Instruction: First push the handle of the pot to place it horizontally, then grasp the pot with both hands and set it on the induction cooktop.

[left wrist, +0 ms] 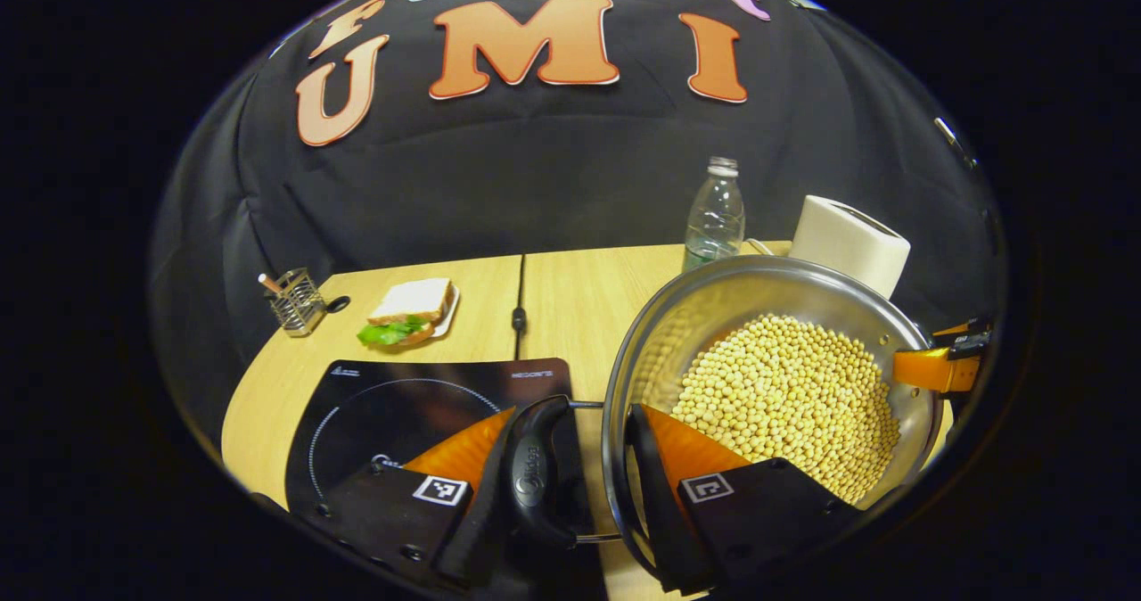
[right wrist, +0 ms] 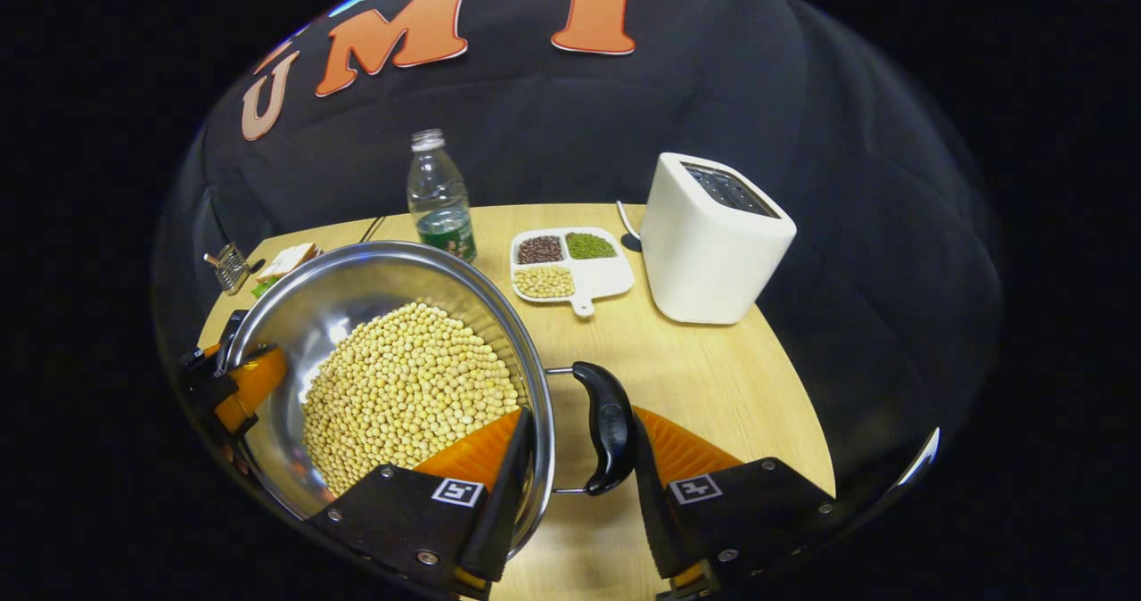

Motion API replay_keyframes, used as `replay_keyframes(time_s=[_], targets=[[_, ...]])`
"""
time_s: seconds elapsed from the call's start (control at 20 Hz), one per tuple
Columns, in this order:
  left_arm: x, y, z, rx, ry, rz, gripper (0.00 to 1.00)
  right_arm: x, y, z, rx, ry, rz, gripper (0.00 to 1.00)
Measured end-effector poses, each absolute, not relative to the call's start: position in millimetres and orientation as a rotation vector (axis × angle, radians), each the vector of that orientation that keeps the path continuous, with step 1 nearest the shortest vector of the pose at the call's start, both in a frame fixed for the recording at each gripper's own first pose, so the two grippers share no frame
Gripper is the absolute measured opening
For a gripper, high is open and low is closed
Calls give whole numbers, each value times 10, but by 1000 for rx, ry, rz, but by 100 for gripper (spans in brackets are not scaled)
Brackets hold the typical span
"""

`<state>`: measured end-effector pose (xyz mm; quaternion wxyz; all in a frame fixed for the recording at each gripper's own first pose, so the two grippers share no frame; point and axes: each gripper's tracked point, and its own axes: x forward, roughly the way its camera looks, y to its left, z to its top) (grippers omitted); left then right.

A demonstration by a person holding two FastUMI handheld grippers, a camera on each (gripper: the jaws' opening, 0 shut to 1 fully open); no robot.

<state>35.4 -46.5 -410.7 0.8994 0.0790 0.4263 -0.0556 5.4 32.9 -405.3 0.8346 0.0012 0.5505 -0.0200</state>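
Water bottle [right wrist: 439, 195], white toaster [right wrist: 713, 237], divided bean tray [right wrist: 570, 267], sandwich [left wrist: 408, 310], wire holder [left wrist: 297, 300].

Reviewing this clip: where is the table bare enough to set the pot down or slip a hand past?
Free: the induction cooktop surface left of the pot, and bare wood in front of the toaster, right of the pot handle. Crowded: the back edge, with bottle, bean tray, sandwich and utensil rack.

One pot [right wrist: 357, 316], one bottle [right wrist: 439, 195], one toaster [right wrist: 713, 244], one cooktop [left wrist: 419, 405], one sandwich [left wrist: 408, 311].
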Motion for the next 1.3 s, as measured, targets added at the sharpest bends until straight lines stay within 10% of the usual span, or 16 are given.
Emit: replay_keyframes(time_s=[1.3], targets=[[174,1870,-2991,195,822,150,72,456,1611,-4263,7,1073,229,61]])
